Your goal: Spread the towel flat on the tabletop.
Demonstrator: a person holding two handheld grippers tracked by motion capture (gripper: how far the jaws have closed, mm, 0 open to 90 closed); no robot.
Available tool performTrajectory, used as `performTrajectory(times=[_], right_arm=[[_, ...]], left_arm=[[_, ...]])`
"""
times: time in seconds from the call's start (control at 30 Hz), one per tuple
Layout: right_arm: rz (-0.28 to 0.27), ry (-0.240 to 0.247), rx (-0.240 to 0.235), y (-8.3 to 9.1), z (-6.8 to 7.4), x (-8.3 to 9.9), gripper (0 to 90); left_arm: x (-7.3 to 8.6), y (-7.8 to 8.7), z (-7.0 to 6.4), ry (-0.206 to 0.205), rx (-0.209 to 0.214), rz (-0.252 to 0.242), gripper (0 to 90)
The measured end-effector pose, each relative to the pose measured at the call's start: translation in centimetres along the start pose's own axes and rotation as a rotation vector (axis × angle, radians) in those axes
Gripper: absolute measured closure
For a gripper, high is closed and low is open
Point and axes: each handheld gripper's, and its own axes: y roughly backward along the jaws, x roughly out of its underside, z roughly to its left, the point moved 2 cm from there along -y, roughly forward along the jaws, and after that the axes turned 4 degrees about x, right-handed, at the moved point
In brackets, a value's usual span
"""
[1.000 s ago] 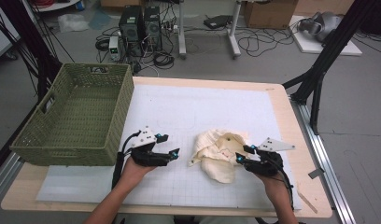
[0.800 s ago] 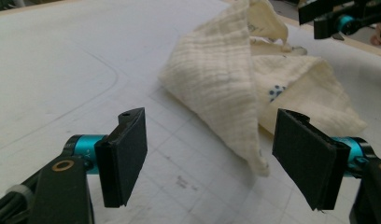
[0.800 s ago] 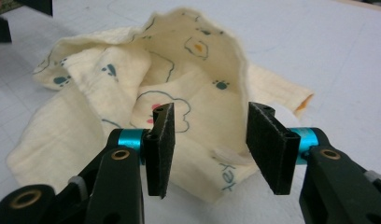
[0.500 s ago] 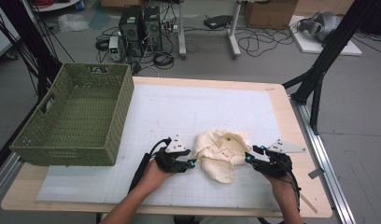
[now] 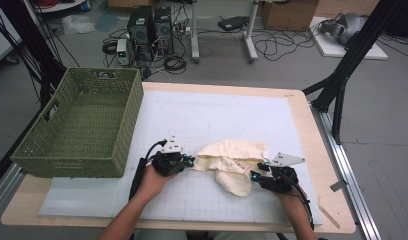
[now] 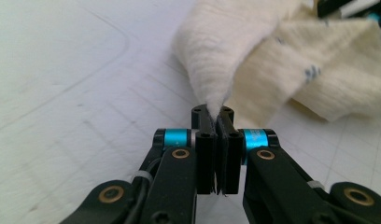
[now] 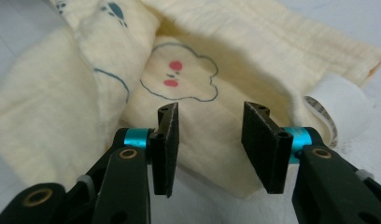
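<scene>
While the left gripper [image 6: 215, 122] pinches the cloth's [image 5: 232, 159] corner, the right gripper [image 7: 209, 126] gapes.

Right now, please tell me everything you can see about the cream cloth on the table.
The cream cloth is soft, crinkled gauze-like fabric printed with small blue marks and a cloud outline with red dots. It lies crumpled and partly folded on the white gridded mat, near the front edge. The left gripper is shut on one pointed corner, lifting it slightly. The right gripper is open, its jaws poised over the cloth's other side. A white label shows at one edge.
</scene>
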Motion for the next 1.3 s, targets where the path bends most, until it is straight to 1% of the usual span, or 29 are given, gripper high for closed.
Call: performTrajectory(times=[0.03, 0.07, 0.13, 0.17, 0.2, 0.23, 0.27, 0.33, 0.4, 0.43, 0.47, 0.53, 0.6, 0.63, 0.7, 0.77, 0.8, 0.83, 0.87, 0.93, 0.97, 1.03, 1.07, 1.1, 1.13, 1.17, 1.23, 1.27, 1.3], right_arm=[[0.0, -0.004, -0.023, -0.1, 0.0, 0.0, 67.7], [0.0, -0.004, -0.023, -0.1, 0.0, 0.0, 67.7], [0.022, -0.011, -0.07, 0.0, 0.0, -0.1, 81.7], [0.045, 0.011, -0.09, 0.3, 0.2, -0.2, 87.0], [0.045, 0.011, -0.09, 0.3, 0.2, -0.2, 87.0], [0.067, 0.035, -0.12, 0.6, 0.2, -0.2, 87.1], [0.072, 0.042, -0.133, 0.8, 0.2, -0.1, 87.1], [0.075, 0.039, -0.143, 1.0, 0.2, 0.1, 87.1], [0.084, 0.054, -0.17, 1.8, -0.1, 0.6, 87.2], [0.084, 0.054, -0.17, 1.8, -0.1, 0.6, 87.2], [0.094, 0.063, -0.182, 2.3, -0.2, 1.0, 87.4], [0.099, 0.065, -0.188, 2.6, -0.3, 1.2, 87.4], [0.124, 0.085, -0.169, 3.6, -0.5, 1.7, 87.4], [0.133, 0.088, -0.153, 3.9, -0.7, 1.9, 87.5], [0.134, 0.081, -0.146, 4.1, -0.8, 2.0, 87.3], [0.121, 0.08, -0.136, 4.3, -0.9, 2.3, 84.9], [0.102, 0.09, -0.132, 4.4, -0.7, 2.2, 78.1], [0.092, 0.088, -0.141, 4.5, -0.6, 2.1, 75.1], [0.092, 0.088, -0.141, 4.5, -0.6, 2.1, 75.1], [0.038, 0.08, -0.16, 4.8, -0.2, 1.4, 69.4], [0.038, 0.08, -0.16, 4.8, -0.2, 1.4, 69.4], [-0.018, 0.073, -0.167, 5.2, 0.1, 0.7, 63.1], [-0.081, 0.07, -0.16, 5.6, 0.5, 0.0, 56.0], [-0.108, 0.08, -0.162, 5.7, 0.8, -0.5, 55.9], [-0.108, 0.08, -0.162, 5.7, 0.8, -0.5, 55.9], [-0.137, 0.11, -0.169, 5.6, 1.6, -1.3, 55.1], [-0.154, 0.135, -0.196, 5.3, 2.5, -2.0, 53.6], [-0.154, 0.135, -0.196, 5.3, 2.5, -2.0, 53.6], [-0.16, 0.153, -0.237, 4.7, 3.5, -2.7, 53.1]], left_arm=[[-0.1, 0.3, 0.3, -0.002, -0.008, 0.004, 87.3], [-0.3, 0.5, 0.5, 0.002, -0.013, -0.004, 87.3], [-0.7, 1.1, 1.0, 0.01, -0.026, -0.021, 87.3], [-1.0, 1.5, 1.6, 0.021, -0.041, -0.035, 87.3], [-1.0, 1.5, 1.6, 0.021, -0.041, -0.035, 87.3], [-1.1, 1.7, 1.8, 0.024, -0.048, -0.042, 87.3], [-1.2, 1.9, 2.1, 0.037, -0.056, -0.051, 87.3], [-1.2, 2.3, 2.7, 0.05, -0.072, -0.054, 87.3], [-1.2, 2.6, 3.1, 0.063, -0.088, -0.065, 87.3], [-1.2, 2.9, 3.3, 0.06, -0.092, -0.062, 87.3], [-1.2, 3.0, 3.4, 0.066, -0.101, -0.069, 87.3], [-1.3, 3.3, 3.7, 0.067, -0.115, -0.07, 87.3], [-1.4, 3.4, 4.1, 0.069, -0.136, -0.066, 87.4], [-1.5, 3.4, 4.2, 0.072, -0.143, -0.069, 87.4], [-1.4, 3.2, 4.4, 0.083, -0.145, -0.07, 87.4], [-1.3, 2.7, 4.4, 0.067, -0.144, -0.042, 87.4], [-1.3, 2.4, 4.3, 0.057, -0.142, -0.032, 87.4], [-1.4, 2.1, 4.3, 0.053, -0.151, -0.039, 87.3], [-1.4, 2.1, 4.3, 0.053, -0.151, -0.039, 87.2], [-1.4, 2.0, 4.5, 0.063, -0.164, -0.059, 87.0], [-1.3, 2.0, 4.6, 0.063, -0.169, -0.06, 87.0], [-1.2, 2.0, 4.8, 0.072, -0.162, -0.058, 87.1], [-1.2, 2.0, 4.9, 0.075, -0.162, -0.057, 87.2], [-1.2, 2.0, 4.9, 0.078, -0.162, -0.06, 87.2], [-1.2, 2.1, 4.9, 0.078, -0.162, -0.064, 87.2], [-1.2, 2.1, 4.9, 0.077, -0.163, -0.069, 87.2], [-1.3, 2.2, 4.8, 0.072, -0.163, -0.071, 87.2], [-1.3, 2.2, 4.8, 0.074, -0.161, -0.072, 87.2], [-1.2, 2.2, 4.8, 0.076, -0.16, -0.072, 87.2]])
